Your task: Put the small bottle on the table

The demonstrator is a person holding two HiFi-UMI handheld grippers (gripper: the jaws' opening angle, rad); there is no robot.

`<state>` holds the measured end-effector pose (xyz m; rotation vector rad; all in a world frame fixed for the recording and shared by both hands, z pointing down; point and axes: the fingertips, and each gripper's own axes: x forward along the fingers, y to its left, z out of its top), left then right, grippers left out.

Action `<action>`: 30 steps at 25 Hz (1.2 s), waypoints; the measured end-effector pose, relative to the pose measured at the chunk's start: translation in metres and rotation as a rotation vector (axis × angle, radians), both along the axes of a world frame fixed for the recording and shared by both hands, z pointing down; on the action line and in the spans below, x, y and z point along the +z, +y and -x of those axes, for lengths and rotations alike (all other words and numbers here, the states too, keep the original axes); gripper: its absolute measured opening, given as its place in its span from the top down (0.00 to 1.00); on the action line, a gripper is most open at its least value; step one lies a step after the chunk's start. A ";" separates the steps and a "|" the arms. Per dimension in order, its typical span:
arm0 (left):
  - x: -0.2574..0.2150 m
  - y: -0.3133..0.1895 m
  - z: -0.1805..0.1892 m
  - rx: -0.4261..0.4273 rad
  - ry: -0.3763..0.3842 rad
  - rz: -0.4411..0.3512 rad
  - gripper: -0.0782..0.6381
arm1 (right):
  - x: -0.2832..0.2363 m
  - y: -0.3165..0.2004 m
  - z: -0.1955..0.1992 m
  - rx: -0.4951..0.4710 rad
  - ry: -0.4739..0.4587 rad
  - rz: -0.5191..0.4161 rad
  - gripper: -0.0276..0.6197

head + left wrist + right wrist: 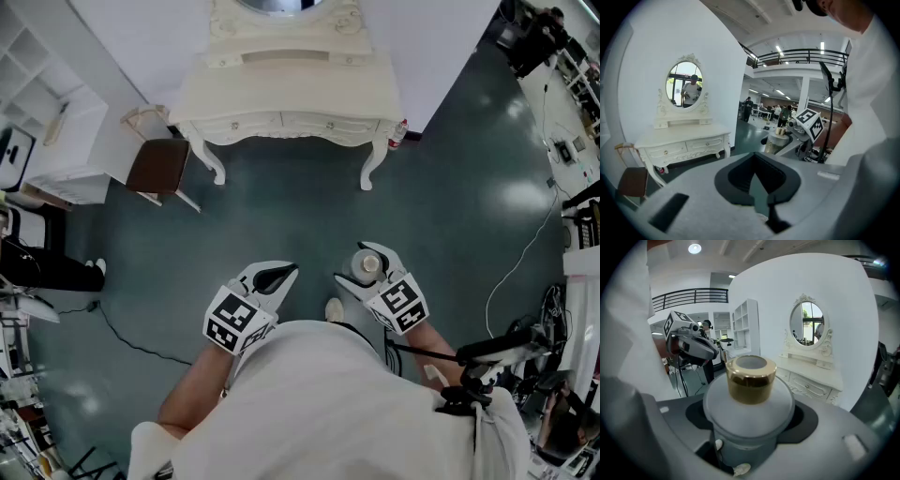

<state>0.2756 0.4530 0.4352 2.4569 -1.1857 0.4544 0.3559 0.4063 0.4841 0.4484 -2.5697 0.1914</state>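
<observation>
At the left, a brown chair point(159, 165) stands just beside the white desk point(281, 89), which is set against the wall and well apart from the person. The left tool point(281, 274) is clenched on nothing and hangs before the body, apparently kept out of the way. To its right, the right tool point(364, 272) grasps the small bottle point(749, 401) by its pale round body, gold cap point(750, 376) upward, likely to keep it upright above the dark floor point(281, 216). Carrying it to the desk looks like the step in hand.

White dressing table point(291, 89) stands against white wall point(141, 37) on dark floor point(300, 225).
</observation>
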 end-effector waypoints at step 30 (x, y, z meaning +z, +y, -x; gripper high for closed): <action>0.036 0.007 0.203 -0.077 0.019 0.047 0.89 | 0.013 -0.038 0.197 0.002 0.028 0.000 0.43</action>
